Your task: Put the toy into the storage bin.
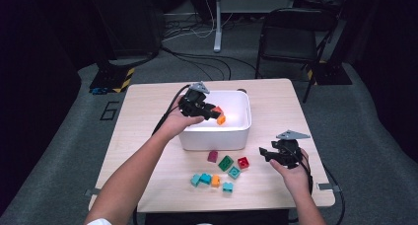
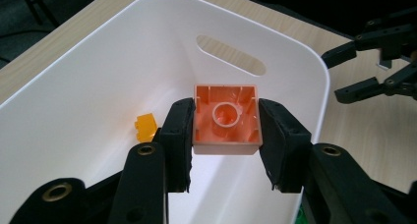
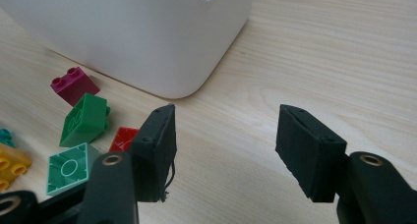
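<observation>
The left gripper (image 2: 225,135) holds an orange brick (image 2: 226,120) between its jaws above the white bin (image 1: 241,131), apparently ready to drop it in, while the right gripper (image 3: 223,153), jaws open and empty, waits near the loose bricks (image 1: 219,171) on the table (image 1: 276,185).

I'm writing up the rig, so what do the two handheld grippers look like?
Both the left gripper and the right gripper are black, each topped by a grey three-cornered plate and trailing a black cable. Their fingers are flat black pads on arms with brass-coloured rivets.
</observation>
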`<state>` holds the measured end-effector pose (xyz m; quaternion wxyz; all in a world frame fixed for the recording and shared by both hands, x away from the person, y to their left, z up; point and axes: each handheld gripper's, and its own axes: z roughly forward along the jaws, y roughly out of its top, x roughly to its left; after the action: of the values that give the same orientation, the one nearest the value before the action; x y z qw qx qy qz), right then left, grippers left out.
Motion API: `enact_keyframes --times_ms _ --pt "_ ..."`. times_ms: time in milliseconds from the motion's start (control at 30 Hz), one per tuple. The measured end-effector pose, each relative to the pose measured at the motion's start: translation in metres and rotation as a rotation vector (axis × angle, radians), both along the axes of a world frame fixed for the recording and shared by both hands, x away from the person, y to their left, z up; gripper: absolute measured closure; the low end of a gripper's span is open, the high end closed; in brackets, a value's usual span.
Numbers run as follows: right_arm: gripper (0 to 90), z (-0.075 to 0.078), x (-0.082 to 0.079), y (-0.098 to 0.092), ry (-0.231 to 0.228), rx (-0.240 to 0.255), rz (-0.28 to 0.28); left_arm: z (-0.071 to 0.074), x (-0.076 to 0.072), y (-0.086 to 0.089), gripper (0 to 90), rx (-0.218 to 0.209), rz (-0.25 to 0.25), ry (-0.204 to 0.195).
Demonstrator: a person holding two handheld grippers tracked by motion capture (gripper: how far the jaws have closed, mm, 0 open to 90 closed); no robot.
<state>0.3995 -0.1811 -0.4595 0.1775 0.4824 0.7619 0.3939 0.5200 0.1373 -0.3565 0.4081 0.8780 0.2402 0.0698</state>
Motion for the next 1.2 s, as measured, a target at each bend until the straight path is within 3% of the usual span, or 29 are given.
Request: enact_keyframes --times_ms 167,267,600,967,1200 --pt "39.6 0.000 0.000 0.000 0.000 0.000 0.000 -0.012 0.016 -0.002 58.9 0.019 0.007 0.004" --pt "39.6 0.000 0.001 0.000 -0.001 -0.004 0.004 -0.015 0.023 -0.001 58.9 0.007 0.019 0.008" --pt "39.6 -0.002 0.001 0.001 0.004 -0.008 0.006 -0.020 0.039 -0.004 58.9 0.005 0.033 0.016" --pt "39.6 -0.001 0.002 0.000 -0.003 -0.004 0.004 -0.029 0.040 -0.019 58.5 0.082 0.024 0.037" --pt "39.6 -0.001 0.002 0.000 -0.002 -0.006 0.005 -0.022 0.033 -0.017 55.6 0.089 0.025 0.018"
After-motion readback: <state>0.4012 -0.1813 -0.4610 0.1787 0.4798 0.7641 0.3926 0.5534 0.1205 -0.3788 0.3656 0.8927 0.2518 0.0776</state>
